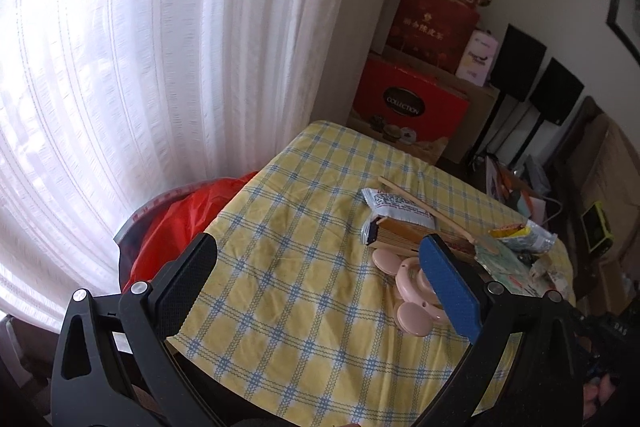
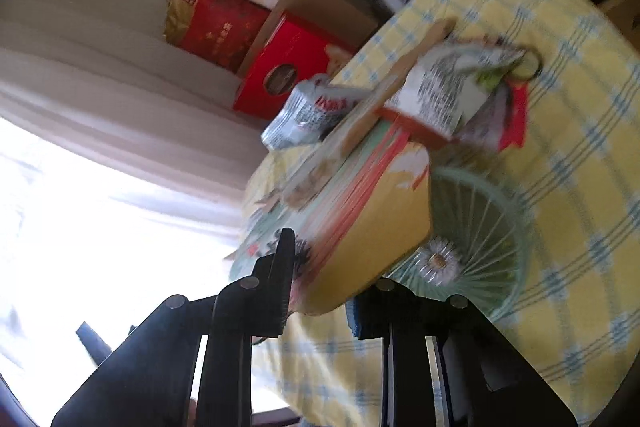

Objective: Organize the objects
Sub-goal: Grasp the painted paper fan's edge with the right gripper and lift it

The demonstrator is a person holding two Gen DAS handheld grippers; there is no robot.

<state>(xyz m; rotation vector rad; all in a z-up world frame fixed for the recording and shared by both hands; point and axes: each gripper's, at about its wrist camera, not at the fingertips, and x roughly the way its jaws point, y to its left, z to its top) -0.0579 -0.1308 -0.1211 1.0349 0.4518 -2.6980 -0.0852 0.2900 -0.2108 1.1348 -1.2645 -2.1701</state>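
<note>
While the right hand-held gripper (image 2: pixel 320 259) is clenched on the near edge of a flat, colourfully printed book or board (image 2: pixel 360 195), that item is tilted up off the bench (image 2: pixel 580 155), with a snack packet (image 2: pixel 440 95), a long wooden stick (image 2: pixel 380 91) and more wrappers riding on its far end. Jaws have just been closing, with the board's edge between them. A mint wire basket (image 2: pixel 492 239) sits just beside and under the lifted edge.

Left hand-held gripper (image 1: pixel 316 283) hangs released over the checked cloth, nothing between its fingers; pink ear-shaped object (image 1: pixel 408 291) lies just beside its blue pad.

Judgement on technique: keep the board as level as possible and move slowly, or the loose load slides off. The left side could steady the far end.

Uncertain: motion blur smears the right view; the board's print is unreadable, the lower finger's contact is hidden beneath it, and what the pink object is cannot be told.
</note>
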